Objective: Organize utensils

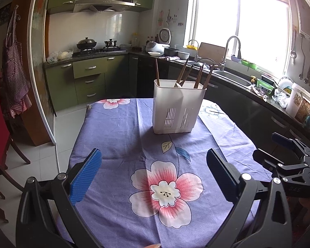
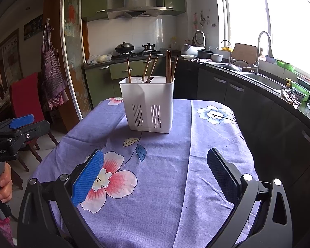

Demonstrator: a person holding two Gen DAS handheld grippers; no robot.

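A white slotted utensil holder [image 1: 176, 107] [image 2: 148, 105] stands upright on the far half of the table. Several brown wooden chopsticks [image 1: 185, 73] [image 2: 168, 67] stick up out of it, leaning different ways. My left gripper [image 1: 154, 161] hovers over the near part of the table, open, with nothing between its blue pads. My right gripper [image 2: 155, 163] is also open and empty, short of the holder. In the left wrist view the right gripper [image 1: 287, 153] shows at the right edge; in the right wrist view the left gripper [image 2: 20, 122] shows at the left edge, held by a hand [image 2: 4, 184].
The table wears a purple floral cloth [image 1: 134, 136] [image 2: 206, 144]. A red chair [image 2: 24, 97] stands to the left. A dark counter with sink [image 2: 264, 80] and faucet runs along the right under a bright window. Green cabinets and a stove [image 1: 97, 50] lie behind.
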